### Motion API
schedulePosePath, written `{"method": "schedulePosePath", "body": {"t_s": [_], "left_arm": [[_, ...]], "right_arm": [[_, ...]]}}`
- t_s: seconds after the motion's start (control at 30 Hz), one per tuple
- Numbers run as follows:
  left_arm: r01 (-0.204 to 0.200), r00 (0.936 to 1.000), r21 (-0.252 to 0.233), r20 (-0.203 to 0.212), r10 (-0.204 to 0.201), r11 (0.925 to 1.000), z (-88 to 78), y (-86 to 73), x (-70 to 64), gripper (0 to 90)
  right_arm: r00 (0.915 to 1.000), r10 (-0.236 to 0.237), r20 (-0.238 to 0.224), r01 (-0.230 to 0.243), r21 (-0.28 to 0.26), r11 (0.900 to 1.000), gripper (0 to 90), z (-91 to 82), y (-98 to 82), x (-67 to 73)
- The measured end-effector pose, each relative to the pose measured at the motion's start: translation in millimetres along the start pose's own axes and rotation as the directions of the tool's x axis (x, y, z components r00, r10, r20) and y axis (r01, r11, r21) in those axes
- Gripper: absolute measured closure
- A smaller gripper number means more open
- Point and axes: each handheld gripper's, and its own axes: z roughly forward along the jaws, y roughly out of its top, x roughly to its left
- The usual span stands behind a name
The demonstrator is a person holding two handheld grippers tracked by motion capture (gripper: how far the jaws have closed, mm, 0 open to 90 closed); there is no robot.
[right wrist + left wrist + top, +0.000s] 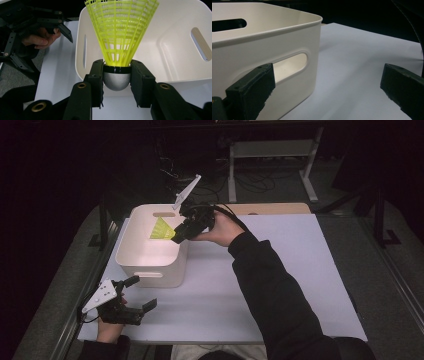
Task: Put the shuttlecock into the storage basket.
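A yellow shuttlecock (120,32) with a silver-grey cork is clamped by its base in my right gripper (117,82), jaws shut on it. In the high view the right gripper (179,233) holds the shuttlecock (161,229) over the right rim of the white bin (150,265), its skirt reaching over the inside. My left gripper (136,292) rests at the table's front left, just in front of the bin, jaws wide open with nothing between them. In the left gripper view, its fingers (252,87) frame the bin's near wall (294,45) and handle slot.
The bin (175,42) looks bare inside and has handle slots in its walls. It stands at the left of a white tabletop (280,270). A wooden board (272,208) lies at the table's far edge. A sleeve (275,290) crosses the middle of the table.
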Motion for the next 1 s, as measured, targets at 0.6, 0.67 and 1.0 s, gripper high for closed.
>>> {"method": "schedulePosePath", "body": {"t_s": [0.6,0.67,1.0], "left_arm": [[0.007,1.0000,-0.002,-0.001,-0.007,1.0000,-0.3,0.0,0.1,0.0],[0.008,1.0000,-0.002,-0.001,-0.008,1.0000,-0.3,0.0,0.1,0.0],[0.007,1.0000,-0.002,-0.001,-0.007,1.0000,-0.6,-0.1,-0.1,0.0]], "right_arm": [[0.9992,-0.011,-0.039,0.012,0.019,1.000,63.5,31.0,7.9,-1.7],[0.9987,-0.011,-0.049,0.012,0.024,1.000,63.5,36.8,9.3,-1.7],[0.9972,-0.014,-0.073,0.017,0.037,0.999,63.5,53.5,9.9,-1.1]]}}
